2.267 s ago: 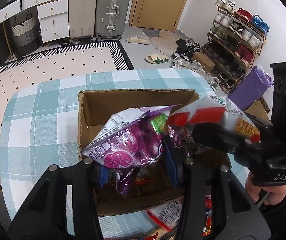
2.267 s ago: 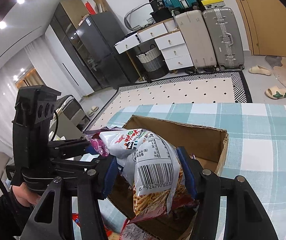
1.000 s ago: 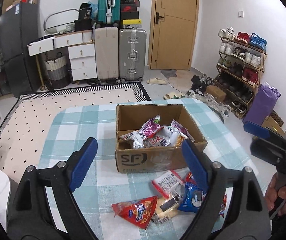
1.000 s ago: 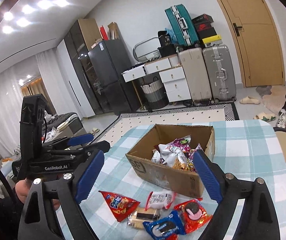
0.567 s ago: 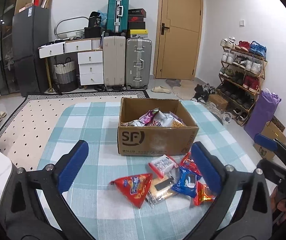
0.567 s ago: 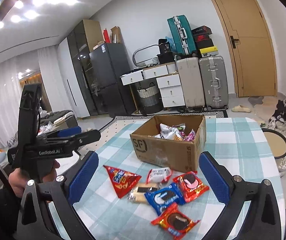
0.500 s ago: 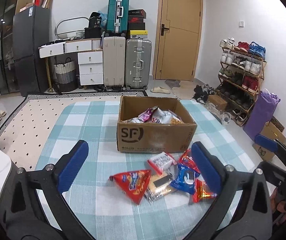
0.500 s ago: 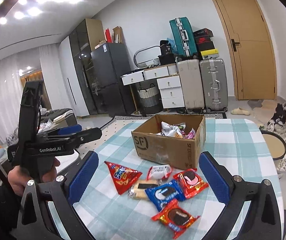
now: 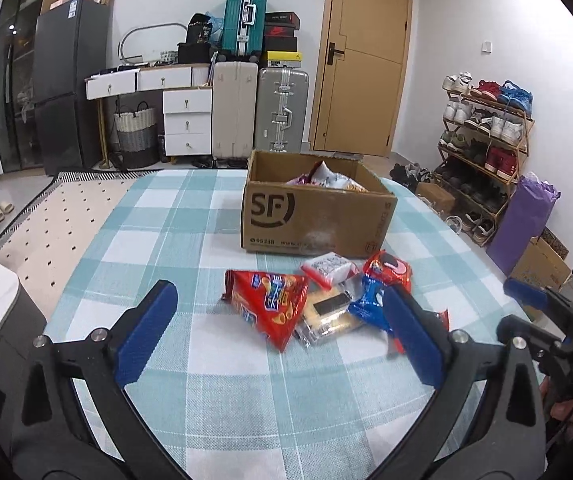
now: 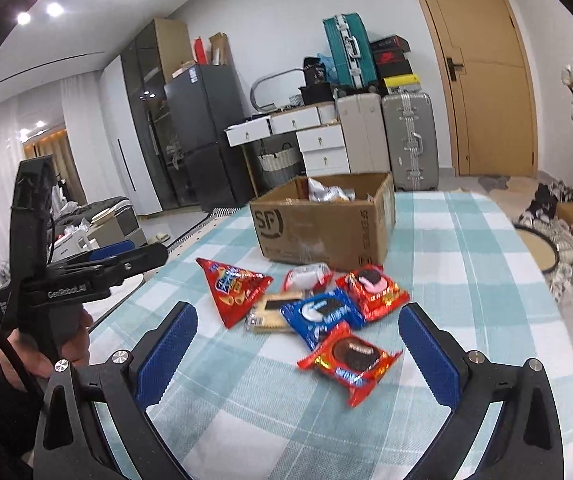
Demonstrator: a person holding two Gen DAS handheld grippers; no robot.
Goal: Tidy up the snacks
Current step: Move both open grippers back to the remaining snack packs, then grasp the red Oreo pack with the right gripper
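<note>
Some packets sit in the SF box [image 9: 318, 216]; six snack packs [image 10: 318, 312] remain on the table. Your left gripper [image 9: 282, 336] and right gripper [image 10: 298, 356] gape wide, empty.

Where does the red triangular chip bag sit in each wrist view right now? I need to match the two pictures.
Left wrist: red triangular chip bag lies centre frame, at the left end of the snack pile.
Right wrist: the bag lies left of centre, again leftmost in the pile.
Shared landmark: the cardboard box just behind the pile.
</note>
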